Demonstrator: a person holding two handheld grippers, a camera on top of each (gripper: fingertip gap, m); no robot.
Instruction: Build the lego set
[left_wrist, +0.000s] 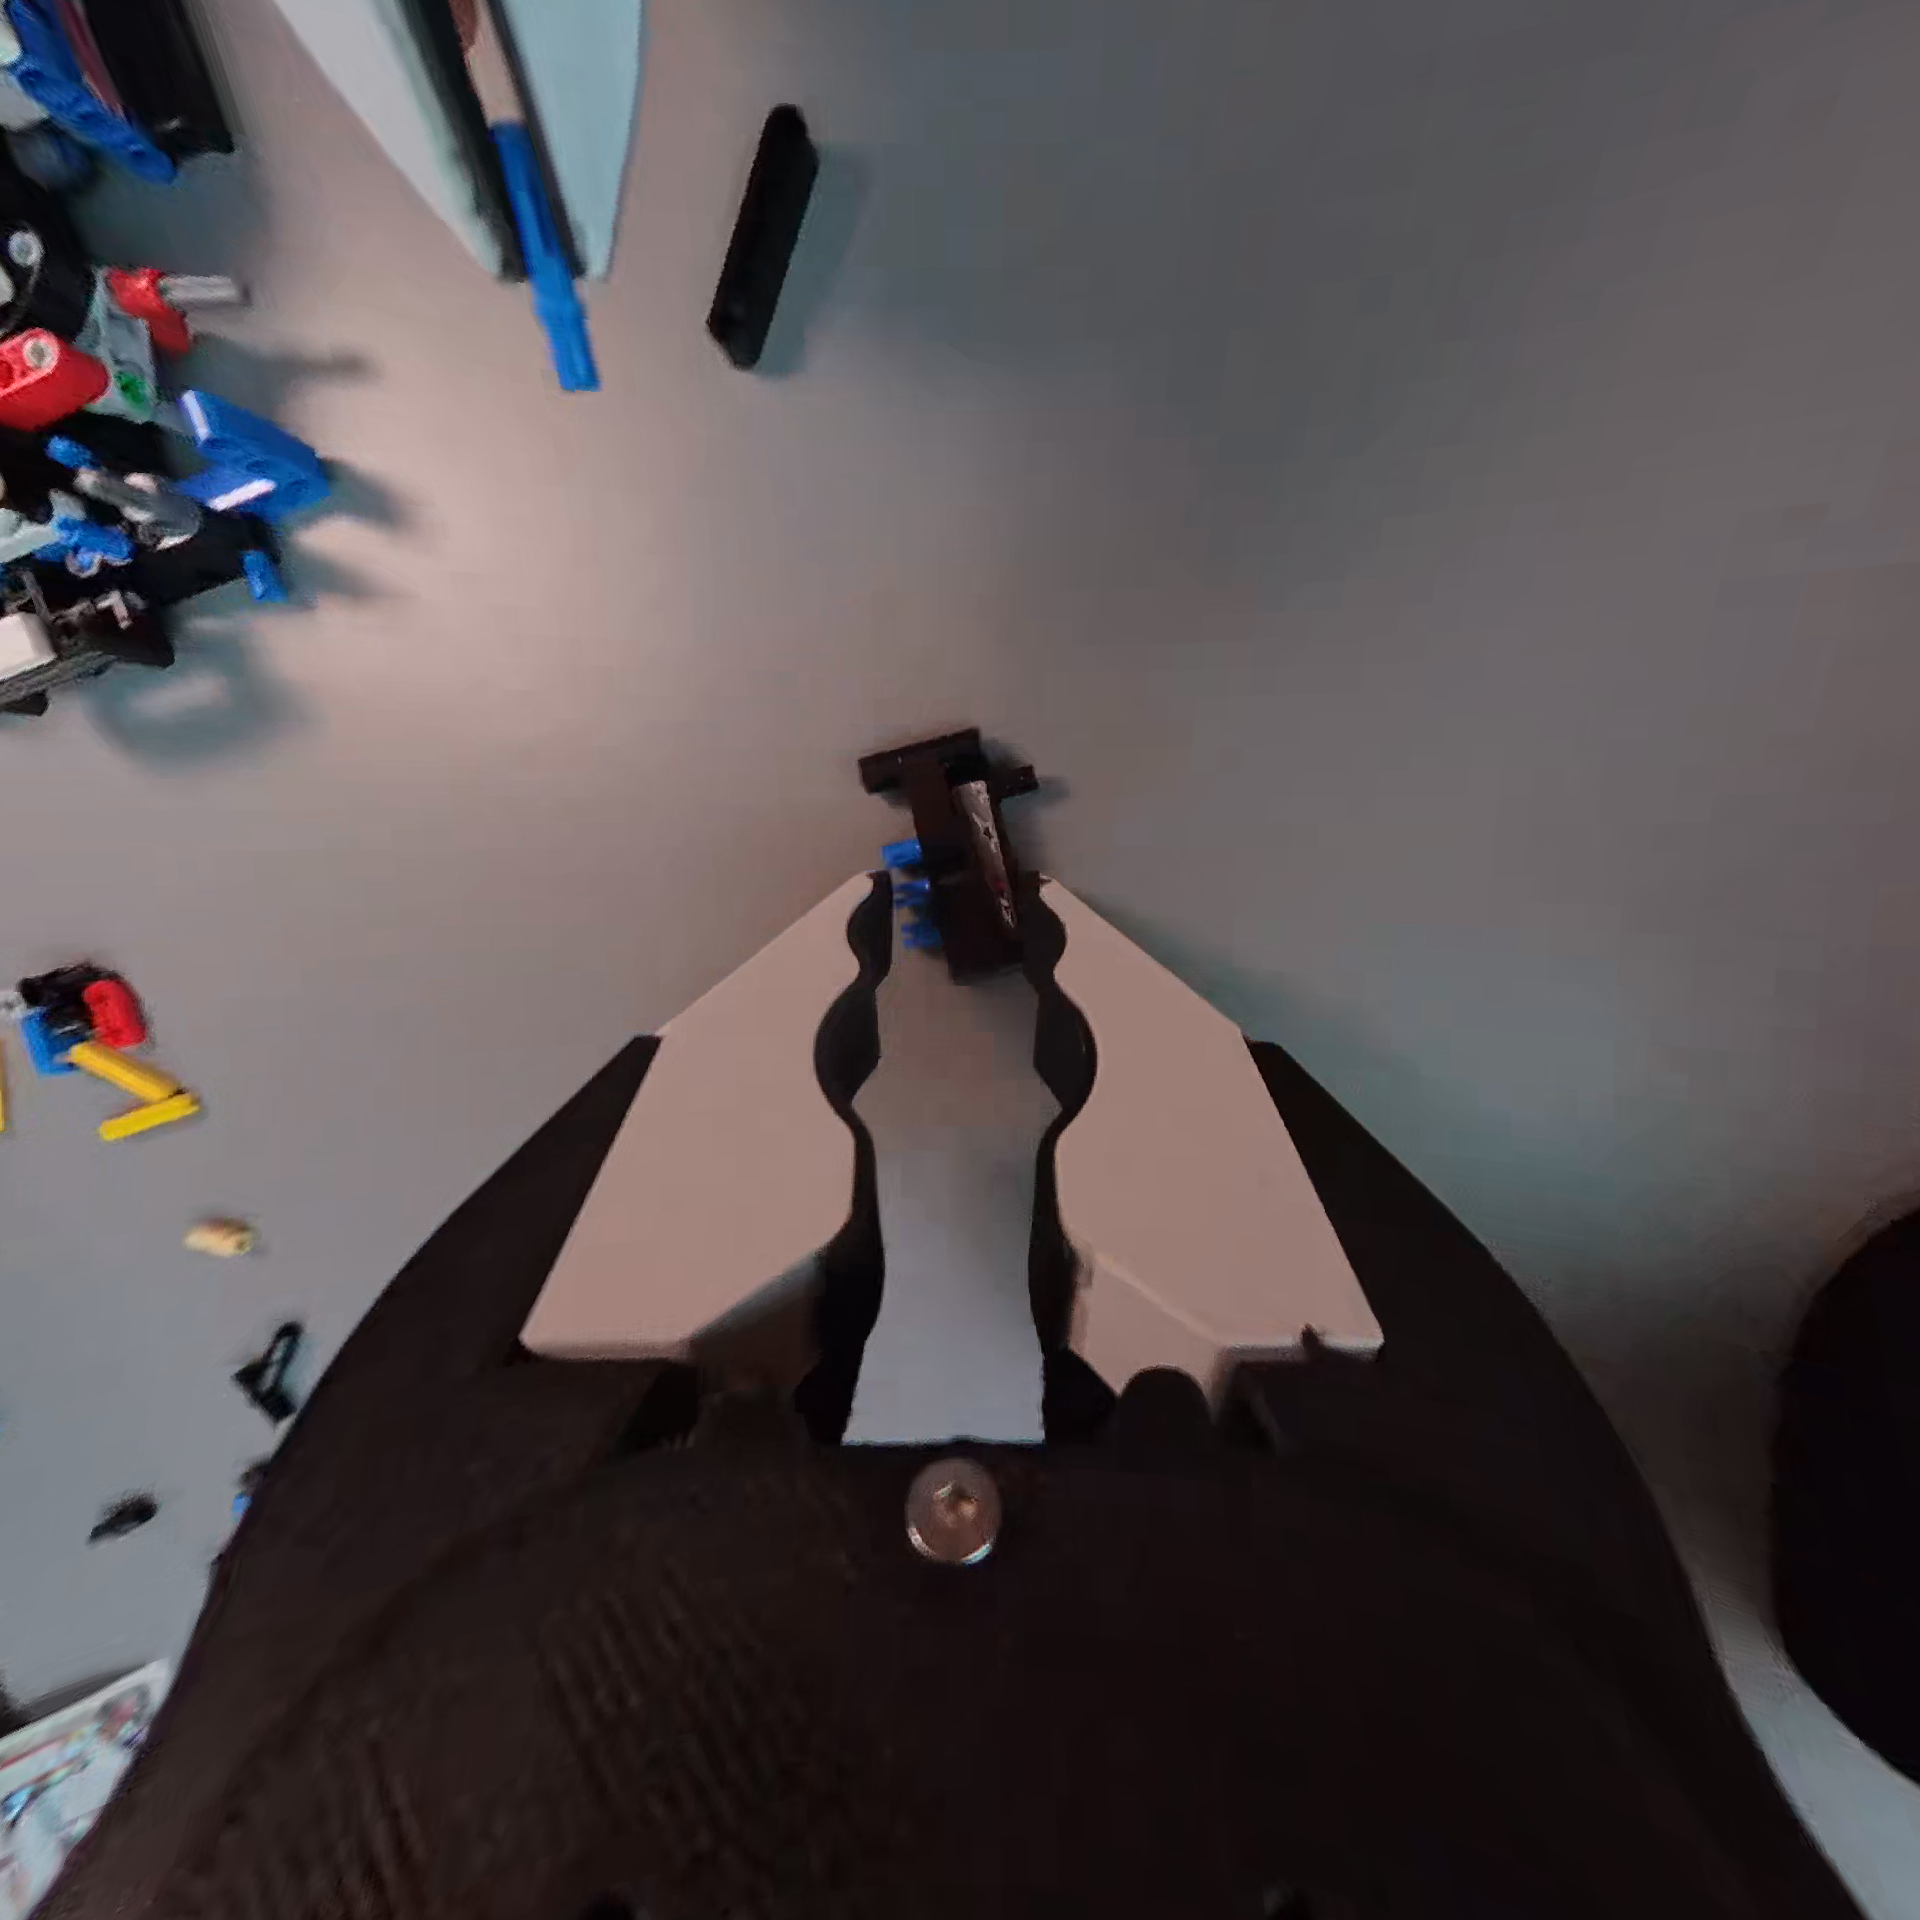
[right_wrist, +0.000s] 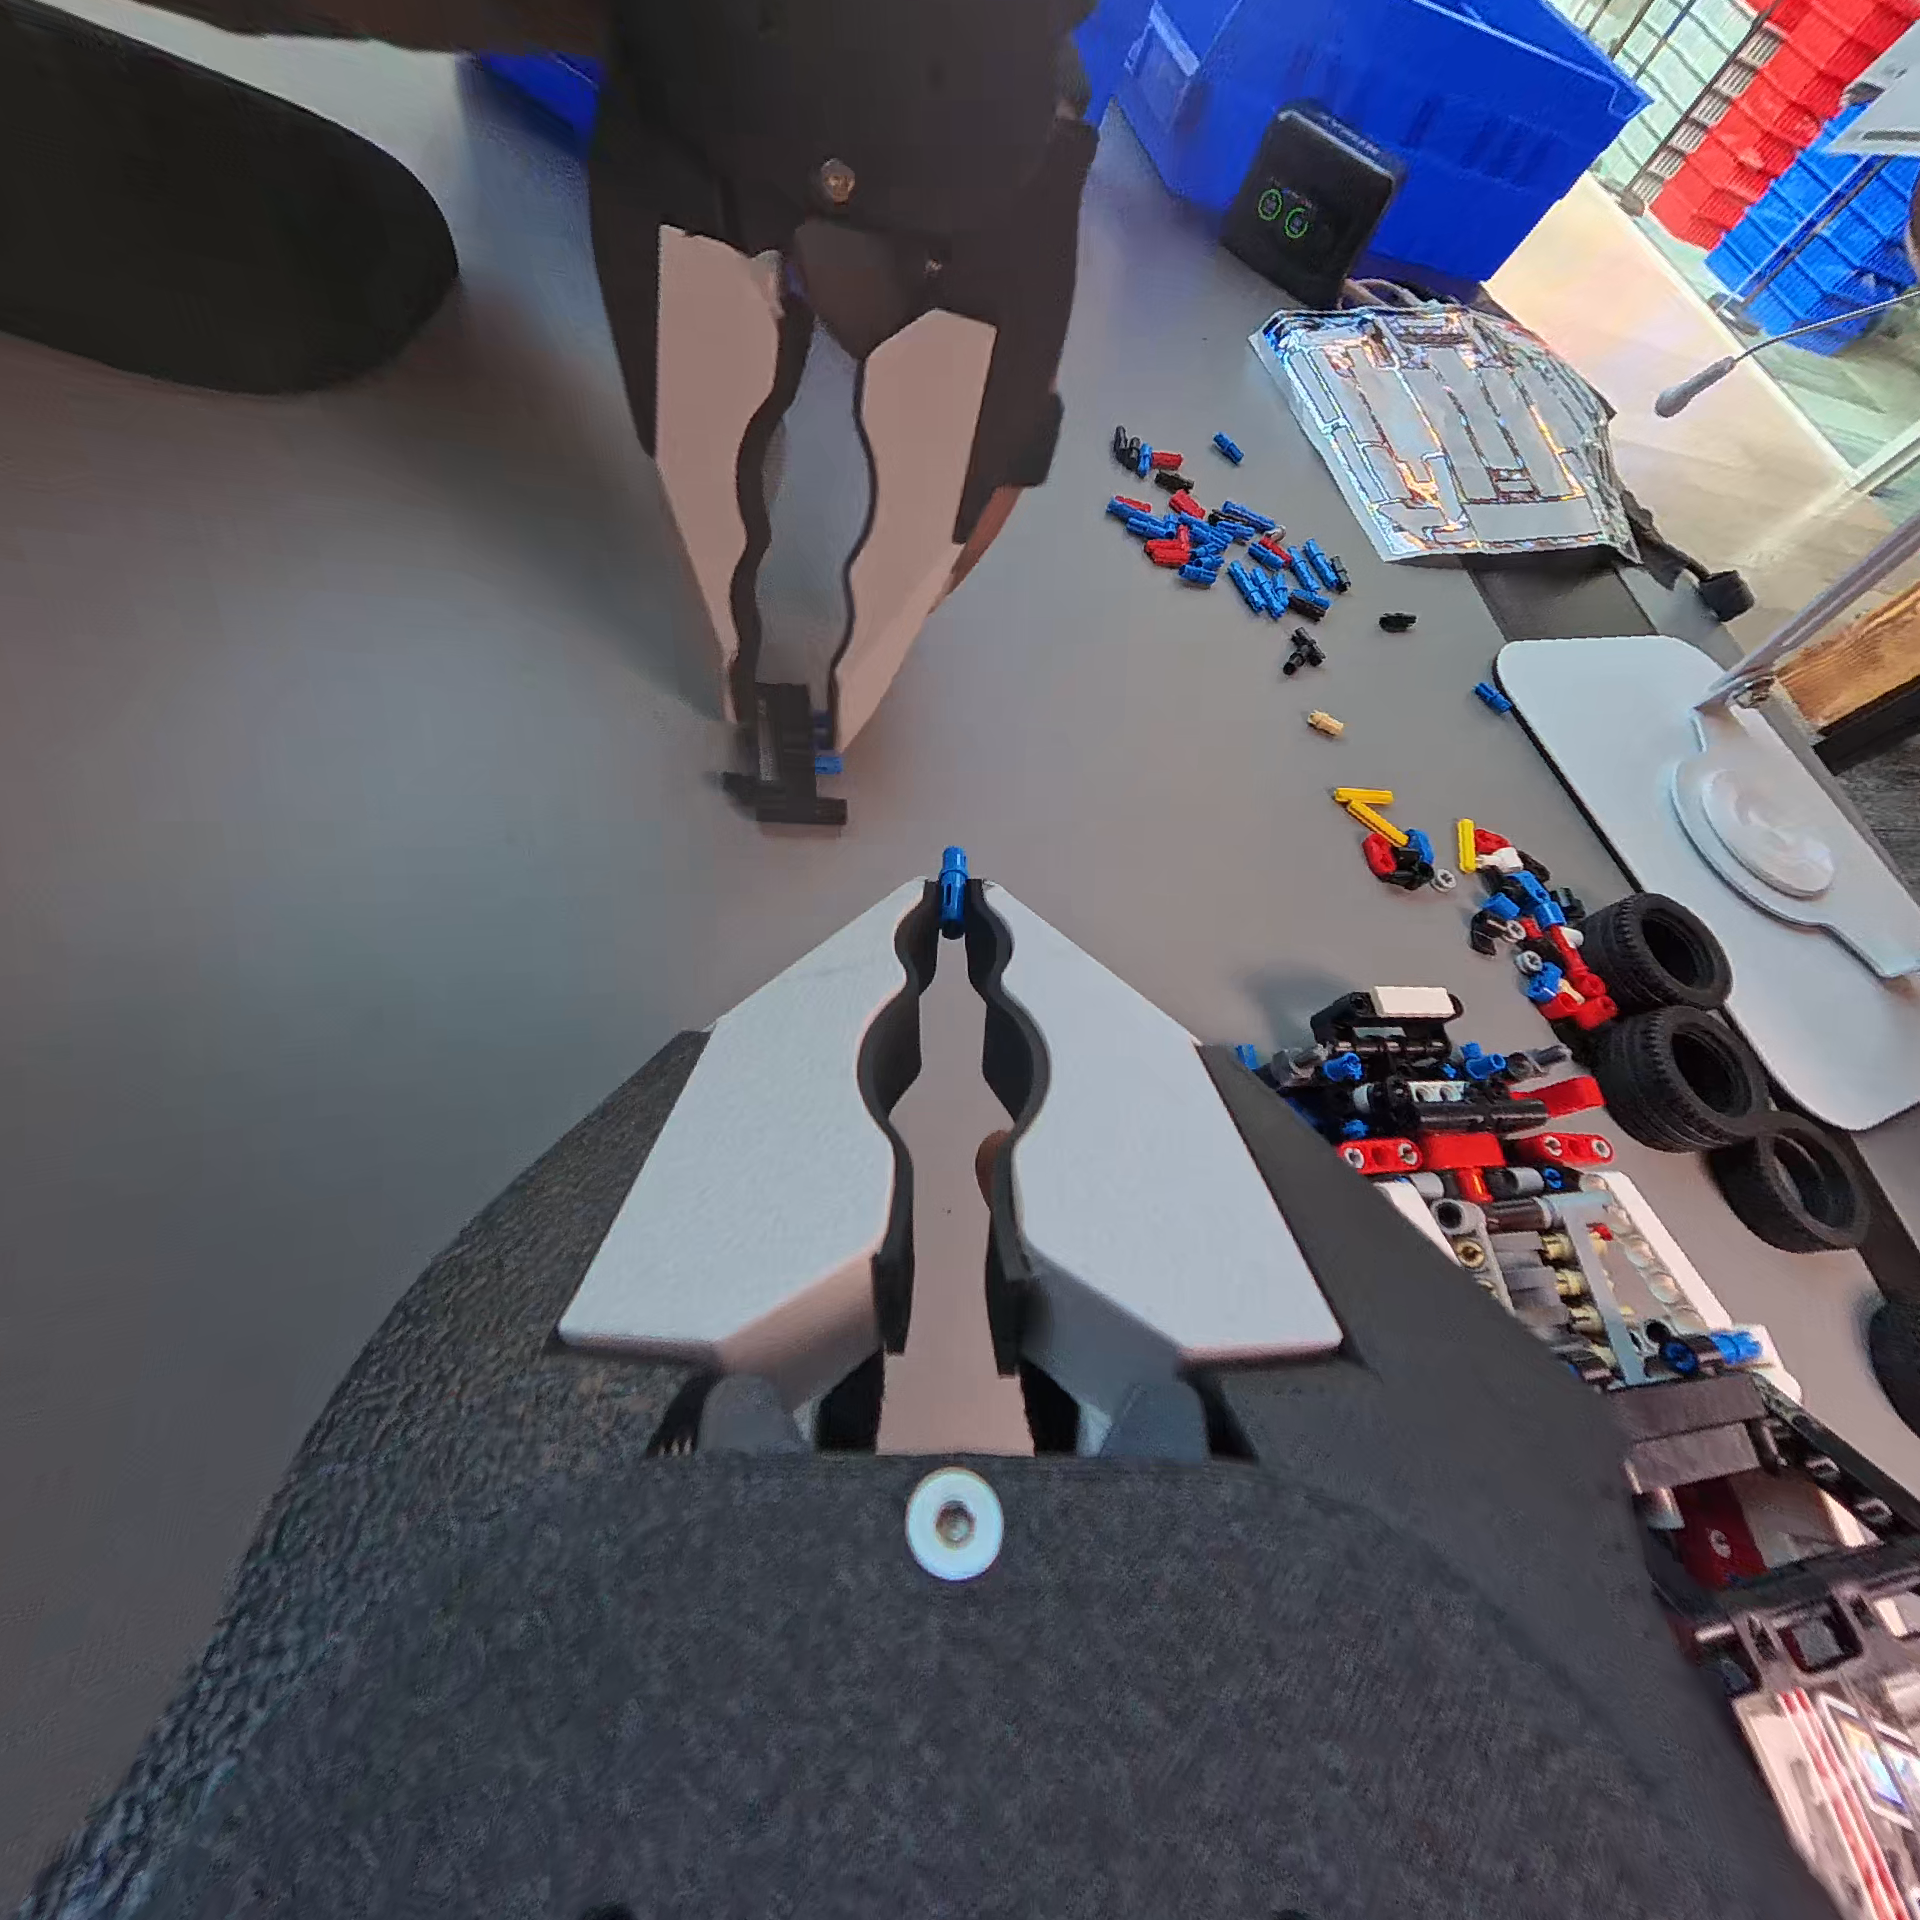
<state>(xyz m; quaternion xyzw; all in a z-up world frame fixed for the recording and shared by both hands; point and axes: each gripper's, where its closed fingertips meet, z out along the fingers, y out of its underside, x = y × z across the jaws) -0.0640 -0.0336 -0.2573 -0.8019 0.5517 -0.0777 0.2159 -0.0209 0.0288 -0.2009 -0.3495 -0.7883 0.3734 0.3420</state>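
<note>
My left gripper (left_wrist: 956, 894) is shut on a small black T-shaped lego assembly (left_wrist: 961, 842) with blue pins on its left side, its far end down on the grey table. The same gripper (right_wrist: 781, 727) and black assembly (right_wrist: 784, 774) show at the top centre of the right wrist view. My right gripper (right_wrist: 953, 894) is shut on a small blue pin (right_wrist: 952, 891) that sticks out past the fingertips, a short way in front of the black assembly. The partly built lego car (right_wrist: 1455, 1132) lies at the right.
Loose blue, red and black pins (right_wrist: 1226, 535) and yellow parts (right_wrist: 1371, 816) lie on the table at right, with three black tyres (right_wrist: 1673, 1070), a foil bag (right_wrist: 1444, 431) and blue bins (right_wrist: 1382, 104). A black beam (left_wrist: 764, 234) lies ahead in the left wrist view. The tips of one gripper are about 10 centimetres away from the tips of the other.
</note>
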